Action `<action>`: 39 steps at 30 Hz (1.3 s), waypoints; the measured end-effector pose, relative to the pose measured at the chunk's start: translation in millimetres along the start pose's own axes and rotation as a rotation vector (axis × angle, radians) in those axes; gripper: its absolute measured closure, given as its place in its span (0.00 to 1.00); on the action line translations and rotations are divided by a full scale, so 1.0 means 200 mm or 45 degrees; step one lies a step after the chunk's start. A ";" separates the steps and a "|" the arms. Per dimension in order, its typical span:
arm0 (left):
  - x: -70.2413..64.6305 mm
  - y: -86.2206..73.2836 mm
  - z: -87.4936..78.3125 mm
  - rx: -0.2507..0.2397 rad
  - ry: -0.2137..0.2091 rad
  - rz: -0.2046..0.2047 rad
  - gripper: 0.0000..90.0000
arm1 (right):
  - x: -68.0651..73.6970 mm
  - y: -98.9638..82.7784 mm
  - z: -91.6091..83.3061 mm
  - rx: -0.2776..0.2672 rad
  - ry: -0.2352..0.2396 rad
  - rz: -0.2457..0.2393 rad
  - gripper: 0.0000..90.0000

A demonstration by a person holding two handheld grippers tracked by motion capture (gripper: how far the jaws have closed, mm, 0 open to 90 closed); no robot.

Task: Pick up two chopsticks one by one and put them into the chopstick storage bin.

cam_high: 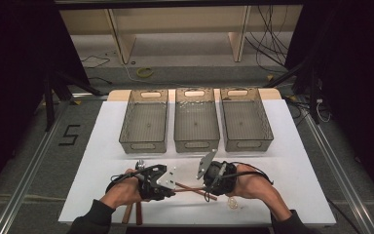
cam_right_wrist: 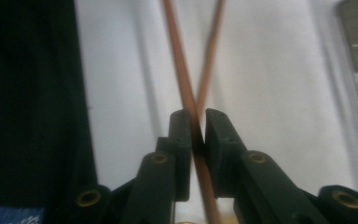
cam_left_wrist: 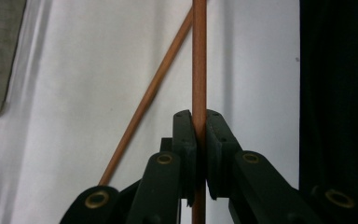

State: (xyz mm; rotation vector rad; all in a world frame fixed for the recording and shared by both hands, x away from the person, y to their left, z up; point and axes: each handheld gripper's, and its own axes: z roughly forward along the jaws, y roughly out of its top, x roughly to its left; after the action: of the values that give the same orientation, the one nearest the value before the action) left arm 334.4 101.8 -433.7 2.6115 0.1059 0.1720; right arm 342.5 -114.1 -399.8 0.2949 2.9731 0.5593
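Note:
Two thin brown sticks cross on the white table (cam_high: 292, 161) between my grippers, close to its front edge. My left gripper (cam_high: 172, 185) points right and is shut on one stick (cam_left_wrist: 199, 60), which runs straight out from its pads. The second stick (cam_left_wrist: 144, 102) slants away beside it. My right gripper (cam_high: 202, 187) points left, its jaws shut on the other stick (cam_right_wrist: 179, 60), and the first stick (cam_right_wrist: 209, 56) crosses behind that one just past the tips. Both jaw pairs (cam_left_wrist: 200, 122) (cam_right_wrist: 196, 120) stand nearly together.
Three empty clear bins (cam_high: 143, 145) (cam_high: 196, 145) (cam_high: 247, 144) stand in a row at the back of the table. A small clear object (cam_high: 233, 203) lies by the right hand. Two thicker brown rods (cam_high: 132, 213) lie under the left forearm. The table's front edge is close.

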 end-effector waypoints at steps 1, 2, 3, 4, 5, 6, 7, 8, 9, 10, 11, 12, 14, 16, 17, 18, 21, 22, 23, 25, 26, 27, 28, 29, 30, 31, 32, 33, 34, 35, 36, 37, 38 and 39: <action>0.00 0.00 0.00 0.000 -0.002 -0.008 0.93 | -0.01 0.00 -0.01 -0.012 -0.001 0.008 0.84; 0.01 0.00 -0.01 -0.005 0.016 -0.026 0.93 | -0.02 0.00 -0.02 -0.051 -0.012 0.029 0.79; 0.01 0.00 -0.01 -0.005 0.016 -0.026 0.93 | -0.02 0.00 -0.02 -0.051 -0.012 0.029 0.79; 0.03 -0.01 -0.02 -0.009 0.033 -0.052 0.93 | -0.04 -0.01 -0.04 -0.076 -0.023 0.052 0.72; 0.04 -0.02 -0.03 -0.012 0.045 -0.071 0.93 | -0.04 -0.01 -0.05 -0.087 -0.045 0.075 0.66; 0.04 -0.02 -0.03 -0.012 0.045 -0.071 0.93 | -0.04 -0.01 -0.07 -0.114 -0.058 0.103 0.65; 0.05 -0.03 -0.04 -0.020 0.056 -0.093 0.93 | -0.05 -0.02 -0.08 -0.148 -0.068 0.122 0.63; 0.06 -0.04 -0.05 -0.024 0.073 -0.110 0.93 | -0.06 -0.02 -0.09 -0.178 -0.081 0.143 0.60; 0.07 -0.04 -0.06 -0.027 0.089 -0.132 0.93 | -0.06 -0.02 -0.09 -0.178 -0.081 0.143 0.60; 0.08 -0.05 -0.06 -0.032 0.100 -0.159 0.93 | -0.07 -0.02 -0.10 -0.206 -0.097 0.169 0.56; 0.09 -0.06 -0.07 -0.043 0.116 -0.188 0.93 | -0.08 -0.02 -0.12 -0.250 -0.122 0.212 0.52; 0.10 -0.07 -0.08 -0.045 0.130 -0.213 0.93 | -0.08 -0.02 -0.12 -0.250 -0.122 0.212 0.52; 0.12 -0.08 -0.10 -0.058 0.165 -0.260 0.93 | -0.09 -0.03 -0.13 -0.278 -0.132 0.250 0.49; 0.14 -0.10 -0.11 -0.081 0.188 -0.321 0.93 | -0.09 -0.03 -0.13 -0.295 -0.131 0.275 0.47; 0.15 -0.11 -0.12 -0.096 0.198 -0.347 0.93 | -0.09 -0.03 -0.13 -0.299 -0.134 0.279 0.46; 0.16 -0.11 -0.13 -0.100 0.211 -0.366 0.93 | -0.09 -0.03 -0.13 -0.308 -0.133 0.288 0.46; 0.18 -0.14 -0.16 -0.134 0.237 -0.425 0.93 | -0.09 -0.04 -0.10 -0.302 -0.101 0.300 0.45; 0.19 -0.15 -0.17 -0.147 0.242 -0.447 0.93 | -0.08 -0.04 -0.09 -0.293 -0.099 0.304 0.44; 0.20 -0.15 -0.18 -0.157 0.256 -0.462 0.93 | -0.08 -0.04 -0.09 -0.293 -0.099 0.304 0.44; 0.22 -0.17 -0.21 -0.174 0.278 -0.499 0.93 | -0.08 -0.04 -0.06 -0.291 -0.096 0.312 0.42; 0.23 -0.17 -0.22 -0.184 0.285 -0.518 0.93 | -0.08 -0.04 -0.05 -0.298 -0.089 0.312 0.41; 0.24 -0.18 -0.23 -0.196 0.293 -0.536 0.93 | -0.07 -0.05 -0.02 -0.291 -0.082 0.330 0.39; 0.25 -0.19 -0.24 -0.210 0.300 -0.559 0.93 | -0.07 -0.05 -0.02 -0.291 -0.082 0.330 0.39; 0.26 -0.19 -0.25 -0.216 0.308 -0.576 0.93 | -0.07 -0.05 -0.01 -0.289 -0.076 0.327 0.39; 0.28 -0.20 -0.26 -0.220 0.313 -0.596 0.93 | -0.08 -0.06 0.01 -0.285 -0.078 0.340 0.38; 0.29 -0.20 -0.26 -0.226 0.323 -0.612 0.93 | -0.08 -0.06 0.01 -0.285 -0.078 0.340 0.38; 0.30 -0.21 -0.27 -0.235 0.328 -0.629 0.93 | -0.08 -0.06 0.02 -0.283 -0.076 0.349 0.38; 0.32 -0.21 -0.27 -0.241 0.333 -0.642 0.93 | -0.08 -0.06 0.03 -0.277 -0.074 0.349 0.38; 0.33 -0.22 -0.28 -0.248 0.338 -0.656 0.93 | -0.08 -0.06 0.03 -0.277 -0.074 0.349 0.38; 0.35 -0.22 -0.29 -0.255 0.345 -0.666 0.93 | -0.08 -0.06 0.04 -0.274 -0.076 0.342 0.38; 0.36 -0.22 -0.29 -0.259 0.351 -0.677 0.93 | -0.07 -0.06 0.04 -0.264 -0.069 0.345 0.38; 0.38 -0.22 -0.30 -0.264 0.357 -0.692 0.93 | -0.07 -0.06 0.04 -0.264 -0.069 0.345 0.38; 0.40 -0.22 -0.31 -0.270 0.362 -0.704 0.93 | -0.07 -0.06 0.05 -0.264 -0.069 0.347 0.37; 0.41 -0.22 -0.31 -0.274 0.369 -0.715 0.93 | -0.07 -0.06 0.05 -0.269 -0.068 0.346 0.37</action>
State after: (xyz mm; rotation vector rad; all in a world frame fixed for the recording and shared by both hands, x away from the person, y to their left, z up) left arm 405.6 179.5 -393.7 2.2271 0.8583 0.3354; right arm 355.5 -123.8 -412.4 0.6864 2.8076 0.8711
